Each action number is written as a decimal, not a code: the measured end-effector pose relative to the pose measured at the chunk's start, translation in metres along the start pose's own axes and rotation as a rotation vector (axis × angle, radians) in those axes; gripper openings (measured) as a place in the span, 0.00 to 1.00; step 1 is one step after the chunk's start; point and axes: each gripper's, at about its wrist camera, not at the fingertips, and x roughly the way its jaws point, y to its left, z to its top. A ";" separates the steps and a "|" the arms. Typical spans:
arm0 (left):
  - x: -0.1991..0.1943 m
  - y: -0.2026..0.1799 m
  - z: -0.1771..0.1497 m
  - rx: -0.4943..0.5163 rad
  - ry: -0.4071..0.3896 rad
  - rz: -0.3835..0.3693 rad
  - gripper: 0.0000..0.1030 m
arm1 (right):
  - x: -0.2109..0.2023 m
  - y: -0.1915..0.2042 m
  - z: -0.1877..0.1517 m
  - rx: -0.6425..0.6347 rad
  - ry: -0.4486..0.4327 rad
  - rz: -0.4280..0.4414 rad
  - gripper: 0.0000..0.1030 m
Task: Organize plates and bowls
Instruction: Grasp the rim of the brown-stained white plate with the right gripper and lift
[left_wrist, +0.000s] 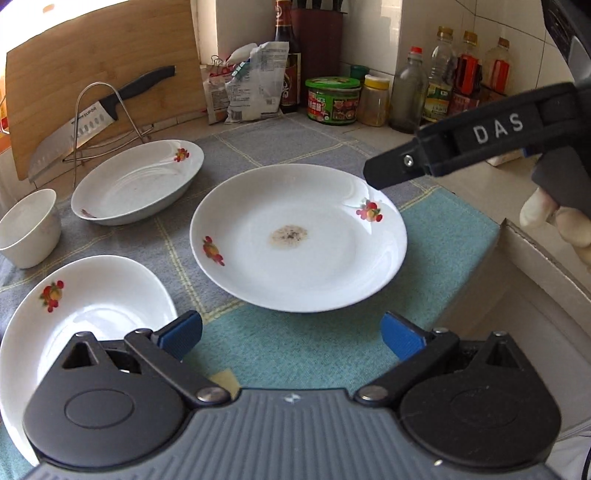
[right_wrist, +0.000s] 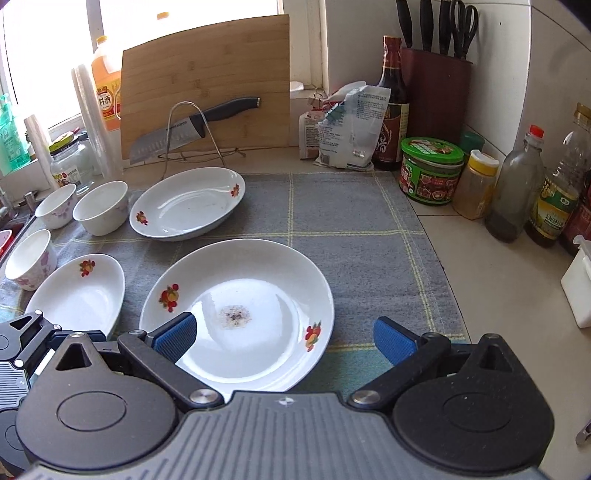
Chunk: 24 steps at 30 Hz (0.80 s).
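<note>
A round white plate (left_wrist: 299, 240) (right_wrist: 236, 314) with fruit prints and a brown stain lies on the grey-and-teal cloth (left_wrist: 295, 354). My left gripper (left_wrist: 291, 338) is open and empty just before its near rim. My right gripper (right_wrist: 284, 339) is open and empty, low over the plate's near right edge; one black finger (left_wrist: 391, 173) shows over the plate's far right rim. An oval dish (left_wrist: 138, 182) (right_wrist: 188, 203) sits behind. Another oval dish (left_wrist: 85, 317) (right_wrist: 79, 295) lies at the left. Three small white bowls (right_wrist: 101, 206) (right_wrist: 57, 205) (right_wrist: 31, 258) stand at the far left.
A cutting board (right_wrist: 207, 85) leans on the wall behind a knife (right_wrist: 192, 127) on a wire rack. Bottles and jars (right_wrist: 432, 170) line the back right corner beside a knife block (right_wrist: 436, 92). A white container (right_wrist: 580, 291) sits at the right edge.
</note>
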 end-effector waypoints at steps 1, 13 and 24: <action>0.005 -0.002 0.000 -0.004 0.009 -0.007 0.99 | 0.004 -0.005 0.001 -0.002 0.006 0.005 1.00; 0.040 -0.013 -0.004 -0.051 0.032 0.059 0.99 | 0.050 -0.030 0.012 -0.081 0.093 0.163 1.00; 0.048 -0.009 0.003 -0.047 0.022 0.060 1.00 | 0.104 -0.032 0.033 -0.175 0.194 0.391 1.00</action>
